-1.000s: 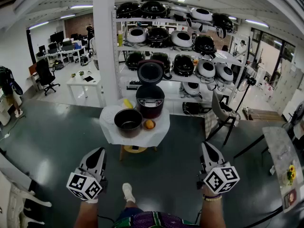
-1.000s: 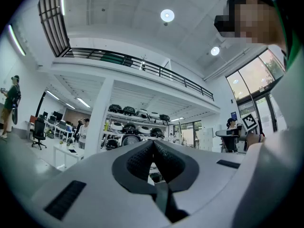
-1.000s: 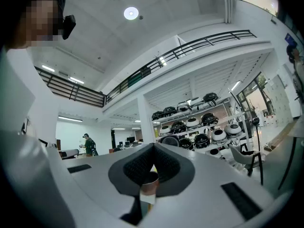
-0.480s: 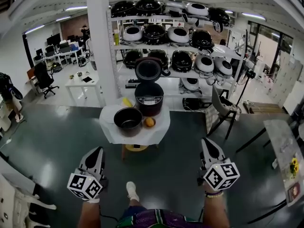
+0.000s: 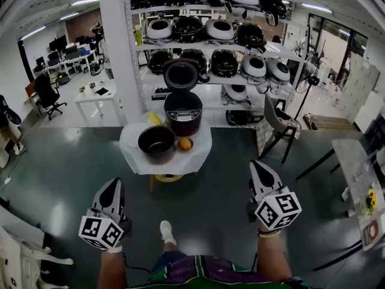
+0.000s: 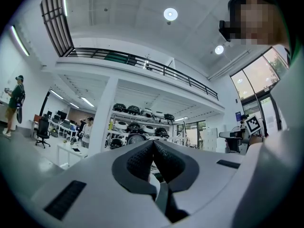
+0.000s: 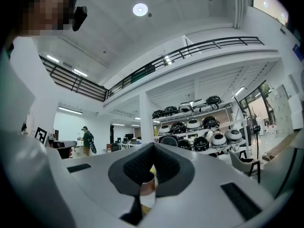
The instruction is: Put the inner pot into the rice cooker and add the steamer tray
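In the head view the person stands well back from a small cloth-covered table (image 5: 139, 161) at 12 o'clock, with both forearms coming in from the bottom edge and held roughly parallel. The left gripper (image 5: 114, 183) sits at about 7 o'clock of the frame and the right gripper (image 5: 256, 165) at about 4 o'clock. Each points ahead toward the table with its marker cube nearest the body, and the right one is carried a little farther forward. Neither gripper is near anything on the table. The dark inner pot (image 5: 156, 141) stands there upright and empty, outside the rice cooker (image 5: 183, 113). The cooker is just beside the pot at its 1 o'clock, with its lid (image 5: 181, 76) raised. A small orange thing (image 5: 185, 143) lies at the pot's 3 o'clock; what it is cannot be told. Behind the table rise a white pillar (image 5: 114, 53) and a rack of cookers (image 5: 204, 32). In the left gripper view the left gripper (image 6: 153, 146) is held about level, its two textured pads pressed together with nothing between them and the rack (image 6: 137, 122) far ahead. In the right gripper view the right gripper (image 7: 153, 148) is also level. Its pads meet at the tip and grip nothing, and the rack (image 7: 194, 125) lies at 2 o'clock beyond it.
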`<state>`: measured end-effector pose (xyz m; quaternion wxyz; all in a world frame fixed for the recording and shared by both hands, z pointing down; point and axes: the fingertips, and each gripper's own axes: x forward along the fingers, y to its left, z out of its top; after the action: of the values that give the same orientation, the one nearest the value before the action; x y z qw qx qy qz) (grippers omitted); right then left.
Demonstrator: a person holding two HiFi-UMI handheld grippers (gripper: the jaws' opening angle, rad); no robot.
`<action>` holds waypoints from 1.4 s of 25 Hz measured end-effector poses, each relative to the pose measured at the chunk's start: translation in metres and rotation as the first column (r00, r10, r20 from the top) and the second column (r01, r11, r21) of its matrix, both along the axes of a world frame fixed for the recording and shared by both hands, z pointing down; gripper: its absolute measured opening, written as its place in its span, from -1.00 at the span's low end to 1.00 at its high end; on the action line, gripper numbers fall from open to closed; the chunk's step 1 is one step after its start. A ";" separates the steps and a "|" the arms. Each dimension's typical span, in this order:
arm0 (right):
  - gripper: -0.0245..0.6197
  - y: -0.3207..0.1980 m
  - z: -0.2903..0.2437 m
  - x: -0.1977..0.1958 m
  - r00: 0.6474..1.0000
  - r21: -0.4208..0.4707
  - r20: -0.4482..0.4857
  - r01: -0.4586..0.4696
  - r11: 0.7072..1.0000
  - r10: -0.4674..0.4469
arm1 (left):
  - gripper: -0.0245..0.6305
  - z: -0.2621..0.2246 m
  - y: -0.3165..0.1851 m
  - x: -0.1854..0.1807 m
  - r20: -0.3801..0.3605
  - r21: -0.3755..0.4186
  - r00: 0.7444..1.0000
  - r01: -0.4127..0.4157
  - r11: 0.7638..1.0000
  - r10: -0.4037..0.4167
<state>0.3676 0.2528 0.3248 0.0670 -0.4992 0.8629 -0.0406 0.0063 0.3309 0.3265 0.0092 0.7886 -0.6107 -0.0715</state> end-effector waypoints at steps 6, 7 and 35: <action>-0.91 -0.033 -0.001 -0.020 1.000 -0.005 -0.011 0.016 1.000 -0.016 | -0.86 0.007 -0.035 -0.018 -0.003 -0.011 1.000 0.016 1.000 -0.016; -0.91 -0.041 -0.003 -0.026 1.000 -0.006 -0.016 0.016 1.000 -0.016 | -0.86 0.006 -0.043 -0.022 -0.003 -0.012 1.000 0.019 1.000 -0.019; -0.91 -0.286 -0.029 -0.206 0.997 -0.006 0.056 -0.042 0.999 0.043 | -0.86 0.011 -0.314 -0.173 -0.002 -0.047 0.993 -0.115 0.992 0.115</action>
<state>0.1612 -0.0328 0.2954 0.0911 -0.5162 0.8498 -0.0552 -0.1672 0.0173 0.3372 0.0315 0.8221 -0.5657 -0.0561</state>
